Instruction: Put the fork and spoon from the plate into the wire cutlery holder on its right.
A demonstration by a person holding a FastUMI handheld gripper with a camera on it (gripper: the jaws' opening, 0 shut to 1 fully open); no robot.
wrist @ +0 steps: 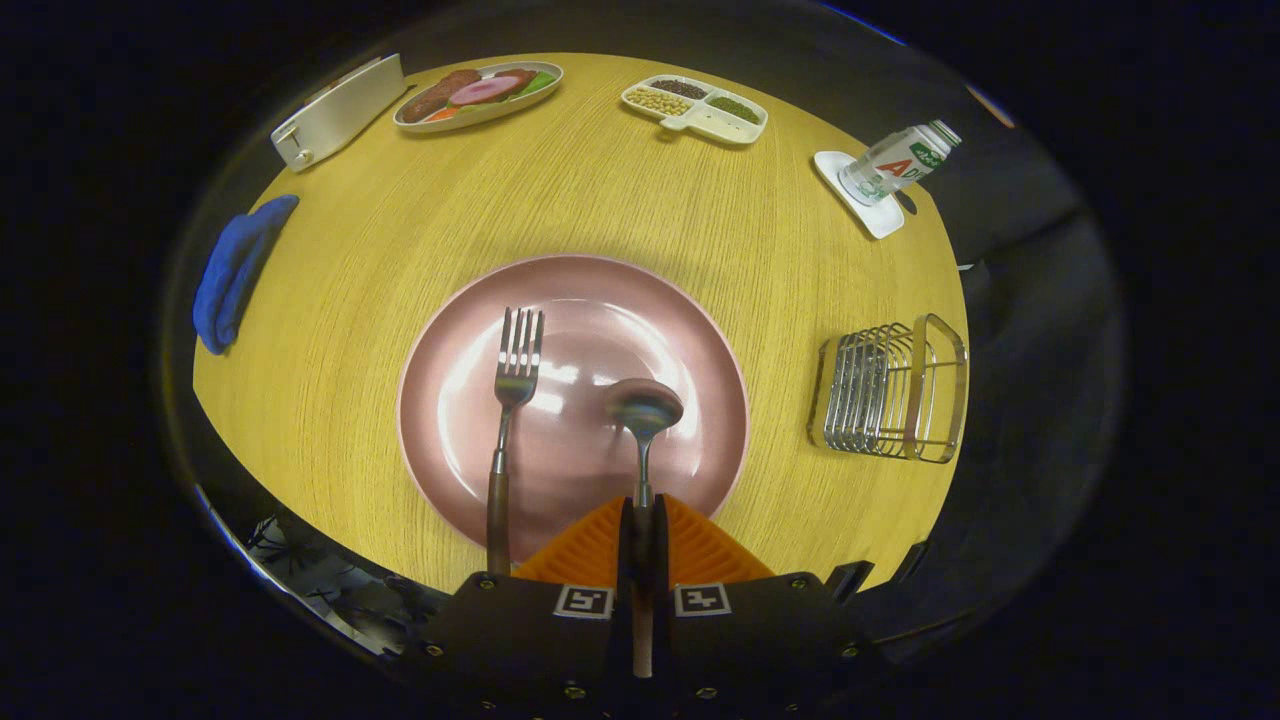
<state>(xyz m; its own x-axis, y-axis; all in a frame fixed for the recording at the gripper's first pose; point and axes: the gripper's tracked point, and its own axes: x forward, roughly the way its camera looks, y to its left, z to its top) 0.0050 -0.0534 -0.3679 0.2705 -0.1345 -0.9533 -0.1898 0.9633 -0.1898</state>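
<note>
Gripper view. The gripper [640, 535] has both fingers pressed together on the handle of the metal spoon with a brown wooden grip [643, 430]; the handle runs straight down the narrow seam between them. The spoon's bowl sticks out just ahead of the fingertips, over the near-right part of the round glossy pink plate [590, 300], and looks slightly blurred. Whether the bowl touches the plate or hangs above it cannot be told.

The metal fork with a brown wooden handle [508, 420] lies on the plate, left of the fingers, tines pointing away, handle end reaching over the near rim.

The chrome wire cutlery holder [890, 390] stands on the yellow wood-grain table [620, 190], well to the right of the fingers and apart from the plate.

Far beyond the fingers: an oval tray of food [478, 93], a white divided dish of beans [695, 108], a small bottle on a white coaster [900, 162]. Far left: a blue cloth [238, 270].
</note>
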